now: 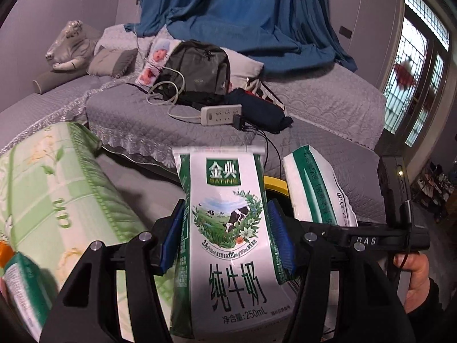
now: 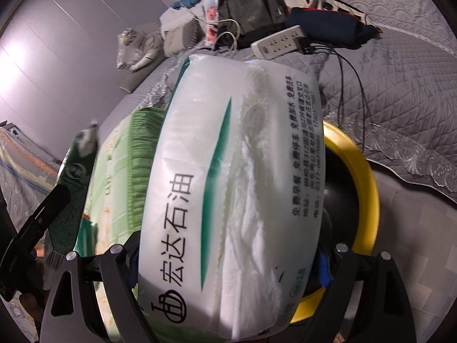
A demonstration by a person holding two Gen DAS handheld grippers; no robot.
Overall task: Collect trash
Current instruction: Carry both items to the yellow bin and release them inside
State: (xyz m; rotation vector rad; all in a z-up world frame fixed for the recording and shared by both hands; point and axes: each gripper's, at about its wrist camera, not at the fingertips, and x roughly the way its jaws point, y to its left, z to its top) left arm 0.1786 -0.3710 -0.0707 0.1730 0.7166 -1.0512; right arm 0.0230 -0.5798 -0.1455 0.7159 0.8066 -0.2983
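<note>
Left gripper [image 1: 225,238] fingers clamp the milk carton [image 1: 225,228] mid-body. Right gripper [image 2: 228,265] holds the tissue pack [image 2: 228,177], fingers closed on its sides, right over the yellow bin [image 2: 362,188]. Risk: the soft pack probably bulges wider than the rim and snags; the squeezed carton may slip.

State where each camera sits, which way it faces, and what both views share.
Left wrist: on the left gripper, facing the grey sofa; clamps a milk carton; the person's hand shows.
Right wrist: on the right gripper, tilted, looking over a yellow-rimmed bin; grips a tissue pack.
Shared: sofa, power strip, backpack.
</note>
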